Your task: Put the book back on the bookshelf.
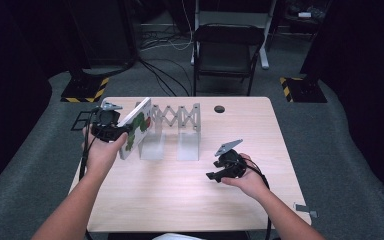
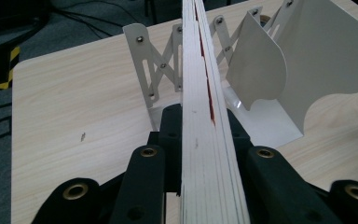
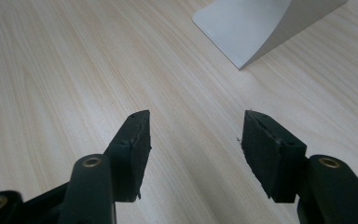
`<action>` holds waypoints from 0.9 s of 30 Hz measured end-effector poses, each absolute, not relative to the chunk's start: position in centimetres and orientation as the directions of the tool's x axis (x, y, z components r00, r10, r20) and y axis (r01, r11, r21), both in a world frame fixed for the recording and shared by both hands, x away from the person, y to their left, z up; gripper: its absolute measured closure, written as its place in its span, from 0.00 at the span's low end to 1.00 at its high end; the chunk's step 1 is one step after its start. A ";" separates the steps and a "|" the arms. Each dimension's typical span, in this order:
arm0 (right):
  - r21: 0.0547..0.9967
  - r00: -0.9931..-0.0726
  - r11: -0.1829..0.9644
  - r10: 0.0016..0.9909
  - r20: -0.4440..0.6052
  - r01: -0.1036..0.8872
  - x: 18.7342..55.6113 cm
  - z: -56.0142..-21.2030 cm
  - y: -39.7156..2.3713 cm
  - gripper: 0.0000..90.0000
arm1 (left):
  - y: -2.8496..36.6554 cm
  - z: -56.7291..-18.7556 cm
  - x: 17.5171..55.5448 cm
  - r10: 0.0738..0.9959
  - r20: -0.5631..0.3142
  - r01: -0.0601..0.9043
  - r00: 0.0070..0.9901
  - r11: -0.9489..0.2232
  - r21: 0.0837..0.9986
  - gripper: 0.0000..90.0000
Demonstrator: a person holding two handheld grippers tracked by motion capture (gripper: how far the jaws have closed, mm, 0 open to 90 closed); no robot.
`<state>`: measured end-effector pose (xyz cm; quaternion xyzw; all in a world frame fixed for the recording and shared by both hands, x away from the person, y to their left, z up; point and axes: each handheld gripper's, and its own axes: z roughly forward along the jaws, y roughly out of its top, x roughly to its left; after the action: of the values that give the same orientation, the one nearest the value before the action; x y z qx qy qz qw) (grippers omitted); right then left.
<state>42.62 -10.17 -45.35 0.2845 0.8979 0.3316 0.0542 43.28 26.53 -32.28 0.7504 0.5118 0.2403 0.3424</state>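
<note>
Book (image 2: 204,116) clamped edge-on in my left gripper (image 1: 111,129) could catch the rack's (image 2: 279,79) divider just ahead and twist loose; my right gripper (image 3: 193,140) idles, jaws apart.

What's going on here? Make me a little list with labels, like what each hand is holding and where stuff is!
left hand-held gripper: shut on the book
book: thin, white, green and red picture on its cover, held tilted at the rack's left end
rack: white metal, folding, with upright dividers, stands on the table
right hand-held gripper: open, nothing between its jaws, low over bare wood
table: light wood
chair: black, behind the table
</note>
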 end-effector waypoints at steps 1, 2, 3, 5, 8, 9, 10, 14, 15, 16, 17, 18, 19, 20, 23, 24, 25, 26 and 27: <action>0.623 -0.834 0.624 0.545 0.087 0.472 42.6 -45.4 -10.2 0.47 | 26.4 -32.4 43.3 0.934 0.012 0.603 0.357 -0.240 0.761 0.84; 0.625 -0.832 0.621 0.548 0.086 0.474 42.6 -45.4 -10.2 0.47 | 26.3 -32.4 43.5 0.935 0.016 0.606 0.353 -0.241 0.758 0.84; 0.624 -0.834 0.624 0.546 0.082 0.470 42.7 -45.4 -10.2 0.47 | 26.3 -32.6 43.6 0.937 0.012 0.606 0.349 -0.235 0.760 0.84; 0.626 -0.829 0.617 0.553 0.086 0.477 42.6 -45.6 -10.2 0.47 | 26.2 -32.7 43.7 0.940 0.010 0.610 0.342 -0.230 0.758 0.84; 0.625 -0.836 0.627 0.543 0.079 0.466 42.7 -45.8 -10.3 0.47 | 26.0 -33.0 44.0 0.945 0.015 0.613 0.325 -0.223 0.758 0.84; 0.623 -0.827 0.617 0.555 0.091 0.482 42.6 -45.9 -10.3 0.47 | 25.9 -33.0 44.0 0.947 0.012 0.614 0.320 -0.217 0.759 0.84; 0.624 -0.827 0.616 0.555 0.091 0.482 42.6 -46.0 -10.3 0.47 | 25.8 -33.1 44.1 0.950 0.009 0.617 0.311 -0.209 0.758 0.84; 0.624 -0.819 0.606 0.566 0.098 0.493 42.6 -46.2 -10.4 0.47 | 25.4 -33.6 44.4 0.955 0.010 0.618 0.298 -0.200 0.760 0.84; 0.624 -0.818 0.603 0.565 0.106 0.497 42.6 -46.3 -10.4 0.47 | 25.3 -33.7 44.4 0.954 0.012 0.619 0.300 -0.204 0.758 0.84; 0.629 -0.822 0.603 0.561 0.102 0.490 42.7 -46.3 -10.5 0.47 | 25.2 -33.9 44.5 0.954 0.017 0.622 0.299 -0.209 0.755 0.84; 0.629 -0.822 0.603 0.561 0.102 0.490 42.7 -46.3 -10.5 0.47 | 25.1 -34.0 44.5 0.955 0.018 0.624 0.297 -0.209 0.753 0.84; 0.631 -0.822 0.602 0.561 0.103 0.489 42.7 -46.3 -10.6 0.47 | 25.0 -34.2 44.6 0.955 0.024 0.626 0.297 -0.214 0.750 0.84; 0.628 -0.815 0.597 0.570 0.107 0.500 42.6 -46.4 -10.6 0.47 | 24.8 -34.4 44.6 0.957 0.021 0.626 0.291 -0.207 0.752 0.84; 0.625 -0.815 0.598 0.569 0.111 0.502 42.6 -46.4 -10.6 0.47 | 24.8 -34.5 44.6 0.958 0.021 0.629 0.285 -0.203 0.751 0.84; 0.627 -0.816 0.597 0.567 0.112 0.500 42.7 -46.4 -10.8 0.47 | 24.7 -34.9 44.7 0.960 0.019 0.631 0.279 -0.198 0.750 0.84; 0.624 -0.815 0.599 0.569 0.109 0.501 42.7 -46.5 -10.8 0.47 | 24.8 -35.0 44.7 0.959 0.024 0.634 0.283 -0.206 0.745 0.84; 0.626 -0.809 0.591 0.577 0.113 0.509 42.7 -46.5 -10.8 0.47 | 24.8 -35.2 44.7 0.959 0.027 0.633 0.282 -0.207 0.746 0.84; 0.624 -0.810 0.591 0.574 0.118 0.510 42.7 -46.5 -10.8 0.47 | 24.7 -35.3 44.7 0.960 0.024 0.634 0.280 -0.204 0.746 0.84; 0.625 -0.813 0.594 0.571 0.116 0.506 42.8 -46.5 -10.8 0.47 | 24.7 -35.4 44.7 0.961 0.019 0.635 0.275 -0.196 0.747 0.84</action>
<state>42.78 -10.82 -46.54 0.3021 0.8915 0.3341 0.0484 44.73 24.65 -35.44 0.7307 0.5461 0.2535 0.3217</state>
